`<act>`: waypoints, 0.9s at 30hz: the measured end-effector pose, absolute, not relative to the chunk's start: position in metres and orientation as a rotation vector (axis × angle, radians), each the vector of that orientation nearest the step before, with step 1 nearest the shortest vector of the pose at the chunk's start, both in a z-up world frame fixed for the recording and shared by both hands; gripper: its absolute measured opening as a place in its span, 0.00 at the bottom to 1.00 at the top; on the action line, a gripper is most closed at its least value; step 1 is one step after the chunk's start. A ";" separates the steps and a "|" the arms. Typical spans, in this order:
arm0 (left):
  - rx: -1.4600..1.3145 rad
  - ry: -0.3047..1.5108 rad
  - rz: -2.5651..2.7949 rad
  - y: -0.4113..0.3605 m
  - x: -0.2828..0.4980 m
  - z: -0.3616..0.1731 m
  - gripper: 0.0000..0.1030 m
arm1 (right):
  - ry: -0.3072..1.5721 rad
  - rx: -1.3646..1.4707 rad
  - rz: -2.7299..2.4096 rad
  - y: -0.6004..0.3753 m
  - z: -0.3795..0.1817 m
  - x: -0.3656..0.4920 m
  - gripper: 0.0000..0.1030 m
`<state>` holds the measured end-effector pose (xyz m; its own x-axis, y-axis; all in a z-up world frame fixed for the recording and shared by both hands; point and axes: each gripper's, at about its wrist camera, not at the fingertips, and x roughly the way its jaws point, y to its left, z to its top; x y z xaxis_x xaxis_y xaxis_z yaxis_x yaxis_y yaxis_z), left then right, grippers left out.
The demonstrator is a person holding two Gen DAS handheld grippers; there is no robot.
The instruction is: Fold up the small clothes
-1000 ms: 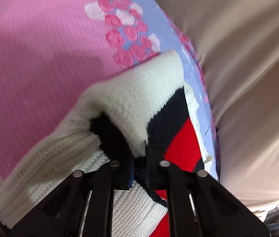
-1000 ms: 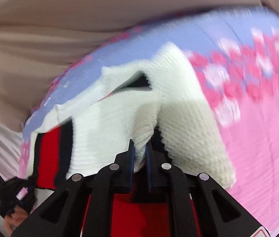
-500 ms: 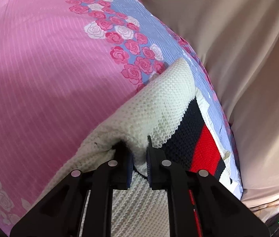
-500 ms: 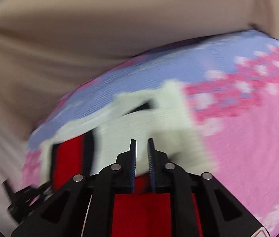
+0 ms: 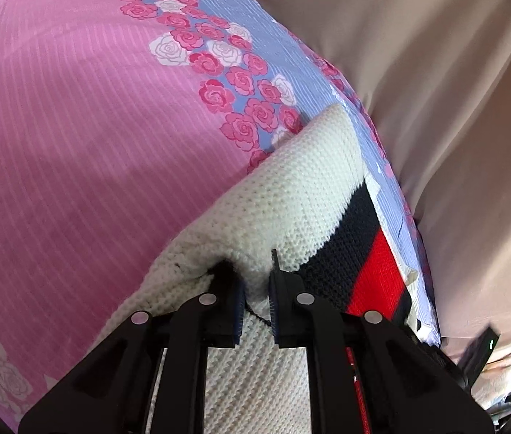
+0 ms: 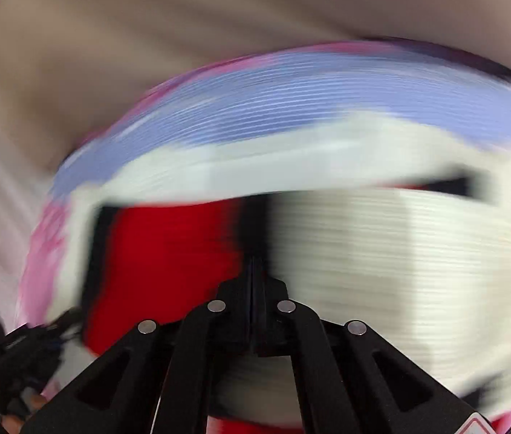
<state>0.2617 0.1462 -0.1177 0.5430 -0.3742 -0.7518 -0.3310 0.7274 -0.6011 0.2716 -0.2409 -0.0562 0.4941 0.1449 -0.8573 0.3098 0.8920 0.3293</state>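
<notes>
A small knit sweater (image 5: 291,195), cream with navy and red stripes, lies folded on the pink and blue rose-print sheet (image 5: 74,126). My left gripper (image 5: 256,289) has its jaws a little apart with a cream fold of the sweater between them; I cannot tell if it still grips. In the blurred right wrist view the sweater (image 6: 382,253) lies flat below my right gripper (image 6: 257,271), whose jaws are closed together and empty above the red and navy stripes. The left gripper (image 6: 13,361) shows at the lower left of that view.
Beige cloth (image 5: 436,72) covers the area beyond the sheet's blue edge, also in the right wrist view (image 6: 147,36). Dark items (image 5: 483,347) sit at the lower right past the sheet's corner.
My right gripper let go of the cream fold, shut empty and swung sideways fast over the sweater. The sleeve fold settled flat. My left gripper's jaws parted slightly.
</notes>
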 end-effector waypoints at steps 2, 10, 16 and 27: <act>-0.785 1.024 -0.025 0.144 0.261 -0.117 0.11 | 1.022 0.485 -0.269 -0.279 -0.034 0.233 0.14; -0.941 1.008 0.032 0.151 0.256 -0.111 0.25 | 1.076 0.622 -0.199 -0.284 -0.059 0.183 0.31; -0.926 0.970 0.088 0.152 0.246 -0.114 0.10 | 0.952 0.659 -0.156 -0.284 -0.039 0.192 0.06; -0.850 0.989 0.059 0.148 0.251 -0.117 0.10 | 0.853 0.604 -0.221 -0.281 0.016 0.175 0.13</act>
<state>0.2510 0.1477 -0.1172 0.5748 -0.3201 -0.7531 -0.4077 0.6859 -0.6028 0.1748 -0.2806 0.0163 0.6472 0.0525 -0.7605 0.4154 0.8122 0.4096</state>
